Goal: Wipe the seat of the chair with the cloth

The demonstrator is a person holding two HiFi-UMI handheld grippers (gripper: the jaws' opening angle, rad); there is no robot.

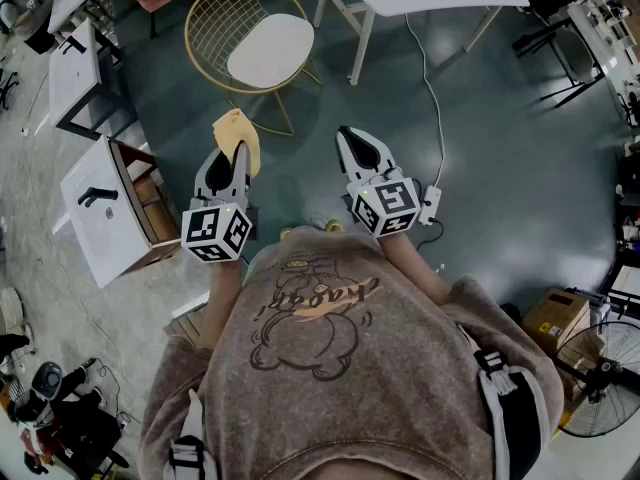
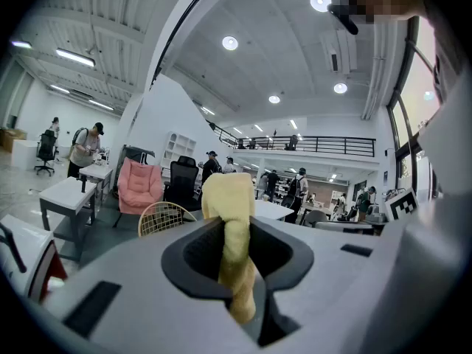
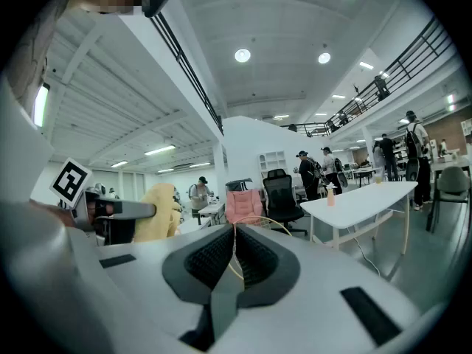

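We hold our left tongs (image 1: 230, 163) clamped on the soft yellow cloth (image 1: 240, 133), near the gold wire chair with a white seat (image 1: 270, 50), not touching it; our right tongs (image 1: 356, 148) are pressed together, empty.

Both grippers out front, left one clamping the cloth

The person holds the left gripper (image 1: 231, 154) and right gripper (image 1: 352, 140) forward at about the same height, side by side but apart, jaws pointing away from the body. Both forearms reach out from the sleeves. The left jaws are closed on a cloth (image 1: 240, 128) that sticks out past the tips; the right jaws are together and hold nothing
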